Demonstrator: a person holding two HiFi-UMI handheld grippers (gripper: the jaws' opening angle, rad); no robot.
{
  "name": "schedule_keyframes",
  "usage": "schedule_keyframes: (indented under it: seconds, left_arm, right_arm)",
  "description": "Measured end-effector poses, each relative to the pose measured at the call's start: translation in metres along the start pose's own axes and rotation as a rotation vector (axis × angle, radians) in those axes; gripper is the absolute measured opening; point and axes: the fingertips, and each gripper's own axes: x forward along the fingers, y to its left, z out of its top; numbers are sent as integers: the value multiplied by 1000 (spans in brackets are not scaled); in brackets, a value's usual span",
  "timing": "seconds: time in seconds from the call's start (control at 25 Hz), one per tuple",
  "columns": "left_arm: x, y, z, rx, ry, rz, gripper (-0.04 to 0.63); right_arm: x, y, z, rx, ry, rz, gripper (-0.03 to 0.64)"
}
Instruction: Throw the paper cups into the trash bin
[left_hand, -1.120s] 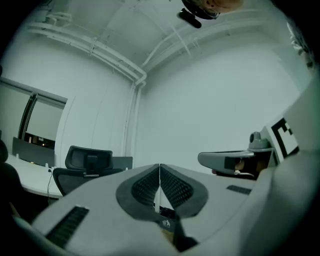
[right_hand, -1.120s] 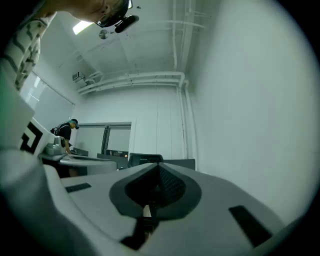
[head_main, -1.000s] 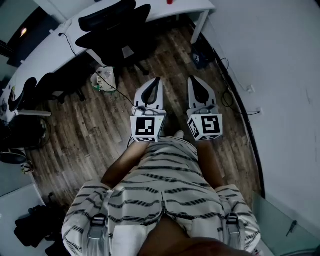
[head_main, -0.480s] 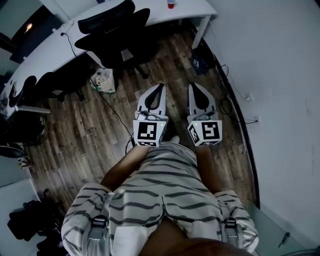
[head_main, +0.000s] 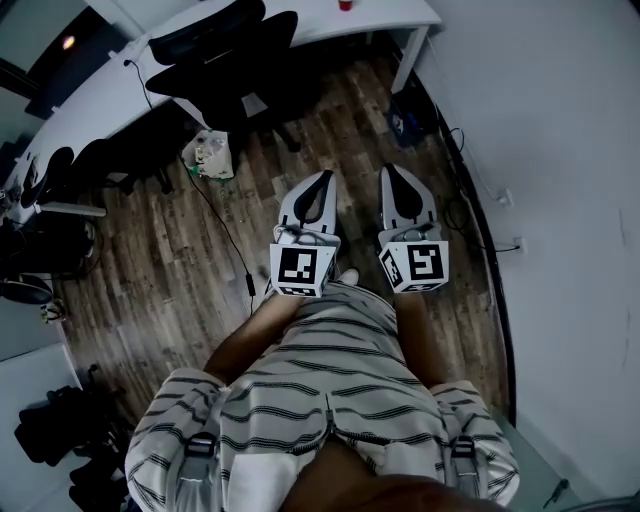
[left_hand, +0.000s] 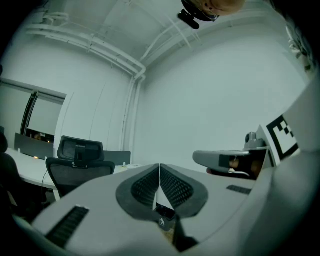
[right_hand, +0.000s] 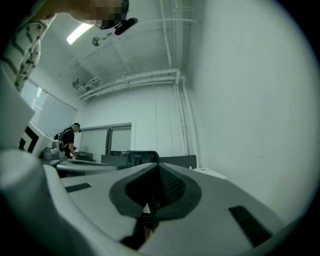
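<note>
Left gripper (head_main: 322, 178) and right gripper (head_main: 392, 172), held side by side above the wooden floor (head_main: 180, 270), each with jaws pressed together and nothing between them. A red cup (head_main: 345, 4) stands on the white desk (head_main: 385, 16), well ahead of both grippers.

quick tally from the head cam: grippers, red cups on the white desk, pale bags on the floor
grippers: 2 (left gripper, right gripper)
red cups: 1
pale bags: 1
total: 4
</note>
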Motion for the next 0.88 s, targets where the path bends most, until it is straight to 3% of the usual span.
schedule_keyframes:
  seconds: [0.4,0.88]
  left_arm:
    - [68,15,-13,-32,4,-5,25]
    - [224,83,-2,-60,13,-21,25]
  right_arm:
    - [51,-40,-10,-20,10,9,9]
    - [200,-127,-8,-10,30,-17,9]
